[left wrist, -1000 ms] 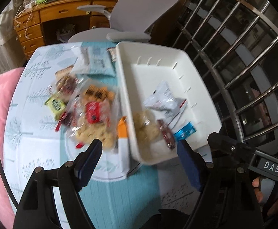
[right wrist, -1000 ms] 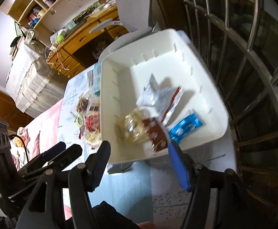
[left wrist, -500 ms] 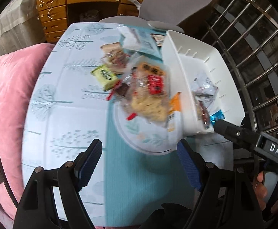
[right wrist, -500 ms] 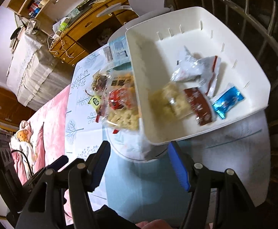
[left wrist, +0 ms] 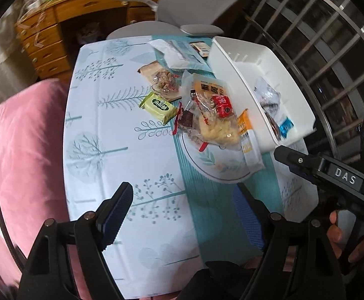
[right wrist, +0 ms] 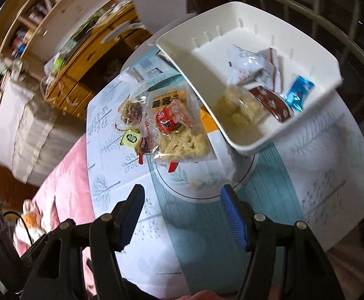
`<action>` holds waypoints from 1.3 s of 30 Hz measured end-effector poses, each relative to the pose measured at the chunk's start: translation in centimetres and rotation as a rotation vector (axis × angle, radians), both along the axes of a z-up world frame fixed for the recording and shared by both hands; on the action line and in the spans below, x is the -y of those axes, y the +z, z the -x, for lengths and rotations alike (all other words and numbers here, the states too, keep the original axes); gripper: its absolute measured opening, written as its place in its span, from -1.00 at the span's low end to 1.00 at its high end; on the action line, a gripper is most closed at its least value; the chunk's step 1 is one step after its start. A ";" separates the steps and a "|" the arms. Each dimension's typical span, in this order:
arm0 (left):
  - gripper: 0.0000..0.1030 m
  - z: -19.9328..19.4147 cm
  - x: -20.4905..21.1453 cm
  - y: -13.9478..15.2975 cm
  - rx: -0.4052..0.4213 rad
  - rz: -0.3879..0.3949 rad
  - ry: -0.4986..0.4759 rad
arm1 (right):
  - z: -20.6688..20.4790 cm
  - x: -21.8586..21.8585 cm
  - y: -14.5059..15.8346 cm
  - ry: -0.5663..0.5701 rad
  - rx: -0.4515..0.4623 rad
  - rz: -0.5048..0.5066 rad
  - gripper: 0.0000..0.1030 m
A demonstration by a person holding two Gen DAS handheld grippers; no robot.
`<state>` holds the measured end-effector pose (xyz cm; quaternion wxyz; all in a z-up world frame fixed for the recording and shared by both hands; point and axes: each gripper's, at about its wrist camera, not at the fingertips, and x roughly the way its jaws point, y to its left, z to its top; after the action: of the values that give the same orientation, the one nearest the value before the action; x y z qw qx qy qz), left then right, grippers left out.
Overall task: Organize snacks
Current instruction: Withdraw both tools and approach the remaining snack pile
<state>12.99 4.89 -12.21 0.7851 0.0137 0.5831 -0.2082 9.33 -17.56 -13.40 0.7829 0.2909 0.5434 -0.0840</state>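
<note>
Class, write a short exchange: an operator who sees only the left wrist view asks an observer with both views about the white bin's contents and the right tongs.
Operator: The near wall of the white bin blocks my view. What lies behind it?
Observer: A clear bag of pale snack pieces lies against that wall, beside a brown packet.
Operator: I see the right tongs only from the side. Open or shut?
Observer: Open, with nothing between them, above the tablecloth.
</note>
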 end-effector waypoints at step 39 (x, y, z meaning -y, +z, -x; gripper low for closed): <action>0.68 -9.2 13.9 -5.8 -0.007 -0.261 -0.570 | 2.4 -0.9 -7.3 -0.073 0.180 0.373 0.14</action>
<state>22.21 -9.06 -18.04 0.6846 0.2767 0.5803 -0.3435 6.91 -16.71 -20.69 0.8650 0.1668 0.4355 -0.1850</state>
